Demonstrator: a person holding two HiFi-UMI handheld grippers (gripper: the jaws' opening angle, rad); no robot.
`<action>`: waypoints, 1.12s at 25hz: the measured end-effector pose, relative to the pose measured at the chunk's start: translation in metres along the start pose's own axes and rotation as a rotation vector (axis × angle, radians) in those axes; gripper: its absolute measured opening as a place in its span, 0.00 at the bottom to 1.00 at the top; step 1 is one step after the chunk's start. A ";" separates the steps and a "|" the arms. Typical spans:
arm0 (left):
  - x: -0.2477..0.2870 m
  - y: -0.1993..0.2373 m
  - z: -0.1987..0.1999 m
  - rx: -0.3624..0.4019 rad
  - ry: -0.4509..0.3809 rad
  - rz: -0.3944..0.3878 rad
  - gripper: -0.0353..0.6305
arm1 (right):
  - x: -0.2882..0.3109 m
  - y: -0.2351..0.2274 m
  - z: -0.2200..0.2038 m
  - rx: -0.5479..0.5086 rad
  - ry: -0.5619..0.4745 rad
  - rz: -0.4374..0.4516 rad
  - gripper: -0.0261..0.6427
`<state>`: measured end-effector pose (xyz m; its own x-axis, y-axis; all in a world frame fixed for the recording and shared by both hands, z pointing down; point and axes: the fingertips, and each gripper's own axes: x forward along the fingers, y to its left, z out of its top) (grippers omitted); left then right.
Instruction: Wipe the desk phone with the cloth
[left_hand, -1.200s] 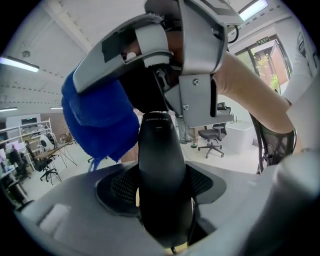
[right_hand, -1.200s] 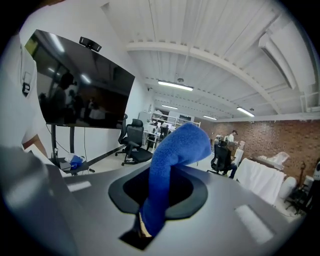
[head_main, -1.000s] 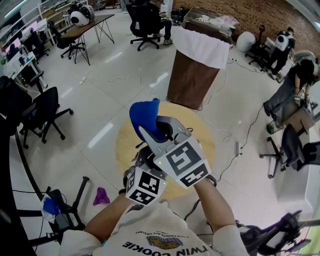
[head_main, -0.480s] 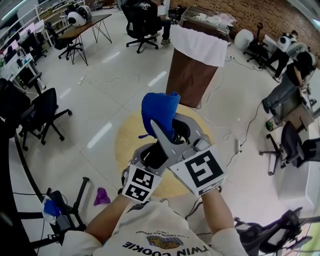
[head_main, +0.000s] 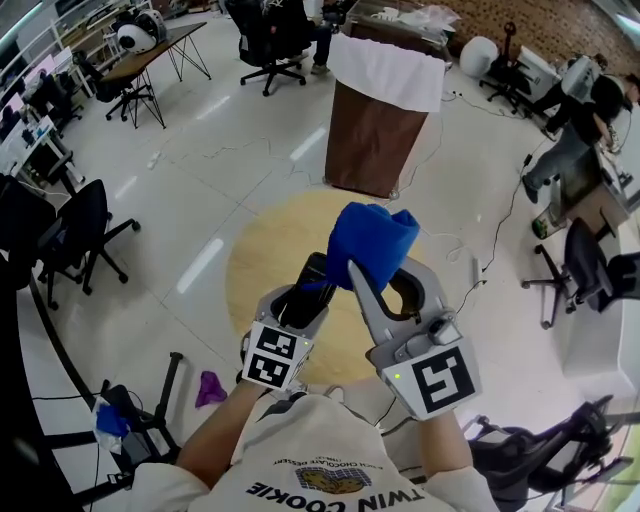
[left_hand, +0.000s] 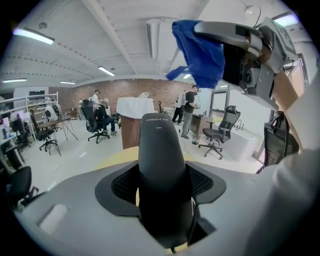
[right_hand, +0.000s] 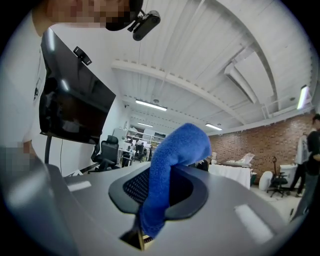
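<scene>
Printed upside down on the shirt (head_main: 322, 452): "TWIN COOKIE"; on the black handset (left_hand: 163, 175), small white lettering, roughly "CHINOE", rest unreadable

The bright blue terry cloth (head_main: 372, 238) stands out against the glossy black plastic phone handset (left_hand: 162, 175). The left gripper (head_main: 305, 290) and right gripper (head_main: 385, 272) are pale grey, patterned with black-and-white squares. Beyond, a brown bin (head_main: 372, 150) wears a white liner (head_main: 388, 70). The round floor patch (head_main: 262, 270) is sandy yellow.
</scene>
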<state>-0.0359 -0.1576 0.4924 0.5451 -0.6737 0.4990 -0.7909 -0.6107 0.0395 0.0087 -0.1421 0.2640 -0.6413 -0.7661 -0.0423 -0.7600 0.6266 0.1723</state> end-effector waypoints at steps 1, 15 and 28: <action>0.004 0.001 -0.007 -0.013 0.016 -0.002 0.45 | -0.005 -0.002 -0.006 0.003 -0.001 -0.012 0.13; 0.057 0.005 -0.087 -0.105 0.213 -0.015 0.45 | -0.066 -0.018 -0.115 0.189 0.149 -0.139 0.13; 0.098 0.015 -0.151 -0.172 0.415 0.028 0.45 | -0.082 -0.006 -0.155 0.259 0.226 -0.143 0.13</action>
<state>-0.0362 -0.1699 0.6725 0.3934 -0.4434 0.8054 -0.8574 -0.4930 0.1473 0.0819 -0.1055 0.4190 -0.5095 -0.8424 0.1752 -0.8601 0.5045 -0.0755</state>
